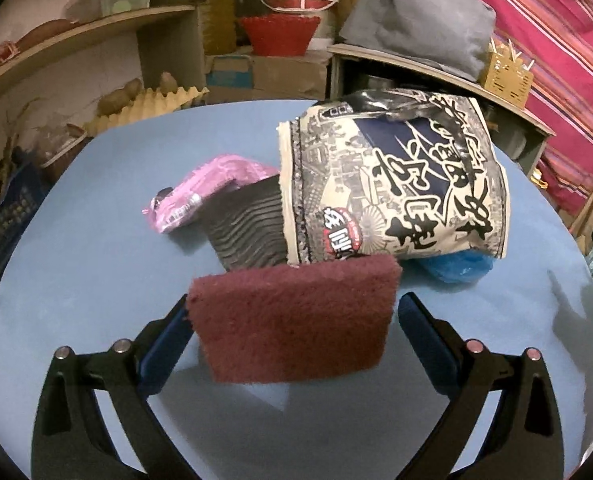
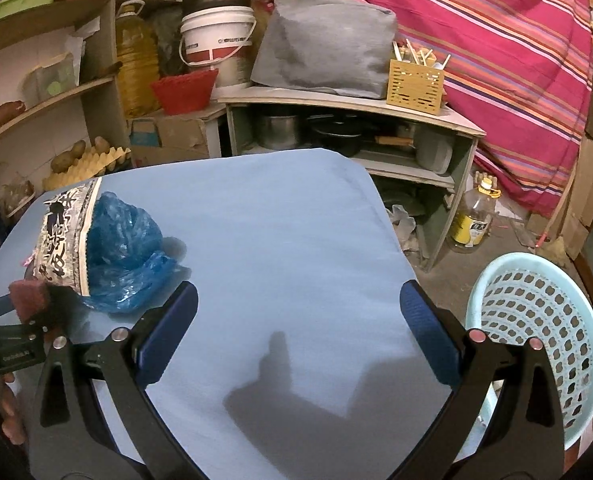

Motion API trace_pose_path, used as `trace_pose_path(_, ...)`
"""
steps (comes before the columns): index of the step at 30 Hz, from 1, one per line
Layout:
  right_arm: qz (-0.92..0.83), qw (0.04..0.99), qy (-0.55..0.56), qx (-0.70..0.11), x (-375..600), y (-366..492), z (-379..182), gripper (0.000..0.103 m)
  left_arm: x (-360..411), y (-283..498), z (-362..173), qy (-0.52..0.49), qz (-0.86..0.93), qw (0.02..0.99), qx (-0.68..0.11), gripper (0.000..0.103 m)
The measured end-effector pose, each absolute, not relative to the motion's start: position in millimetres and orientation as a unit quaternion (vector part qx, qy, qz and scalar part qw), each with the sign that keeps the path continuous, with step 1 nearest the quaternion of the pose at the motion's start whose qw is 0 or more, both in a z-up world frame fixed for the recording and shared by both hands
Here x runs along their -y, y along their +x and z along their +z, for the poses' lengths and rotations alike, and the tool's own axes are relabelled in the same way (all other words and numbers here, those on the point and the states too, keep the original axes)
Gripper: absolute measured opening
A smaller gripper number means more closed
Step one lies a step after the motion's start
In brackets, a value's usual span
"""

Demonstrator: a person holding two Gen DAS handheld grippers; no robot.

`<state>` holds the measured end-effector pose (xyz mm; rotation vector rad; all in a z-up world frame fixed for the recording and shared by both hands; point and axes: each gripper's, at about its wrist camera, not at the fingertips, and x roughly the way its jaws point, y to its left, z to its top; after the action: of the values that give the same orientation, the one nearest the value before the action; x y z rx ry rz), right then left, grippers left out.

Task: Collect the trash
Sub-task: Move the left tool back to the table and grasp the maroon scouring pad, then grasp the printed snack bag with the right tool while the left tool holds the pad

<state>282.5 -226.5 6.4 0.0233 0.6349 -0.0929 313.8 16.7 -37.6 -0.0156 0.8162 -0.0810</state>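
Left wrist view: left gripper (image 1: 292, 324) jaws wide, straddling the scouring pad (image 1: 292, 320); grip uncertain. At 12 o'clock lies a noodle wrapper (image 1: 392, 184) with printed characters.

Right wrist view: right gripper (image 2: 298, 324) jaws wide, empty; basket (image 2: 536, 332) at 3 o'clock.

Pad (image 1: 292, 320) before cup (image 1: 392, 184); basket (image 2: 536, 340) right of table (image 2: 276, 240).

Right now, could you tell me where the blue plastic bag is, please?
The blue plastic bag lies crumpled on the blue table, at the left of the right wrist view, tucked against the printed snack bag; the left wrist view shows it peeking out under that bag's right end.
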Motion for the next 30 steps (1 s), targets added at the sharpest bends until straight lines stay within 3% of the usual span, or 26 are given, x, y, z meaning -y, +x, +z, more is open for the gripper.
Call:
trace_pose_path(3, -0.041, 0.949, 0.010, -0.312, 217.9, 282.3, 6.6, 0.098, -18.3, 311.6, -36.4, -0.003, -0.047, 0.916, -0.398, 0.083)
trace_pose_path(13, -0.013, 0.950, -0.019, -0.310, 172.4, 278.8, 5.8, 0.098, -50.3, 286.0, -10.6, 0.000, -0.051, 0.926, -0.373, 0.083)
trace_pose_path(30, 0.054, 0.939, -0.058, -0.335, 68.5, 291.2, -13.3, 0.098, -170.9, 248.4, 19.6, -0.039, 0.051, 0.943, -0.326, 0.083)
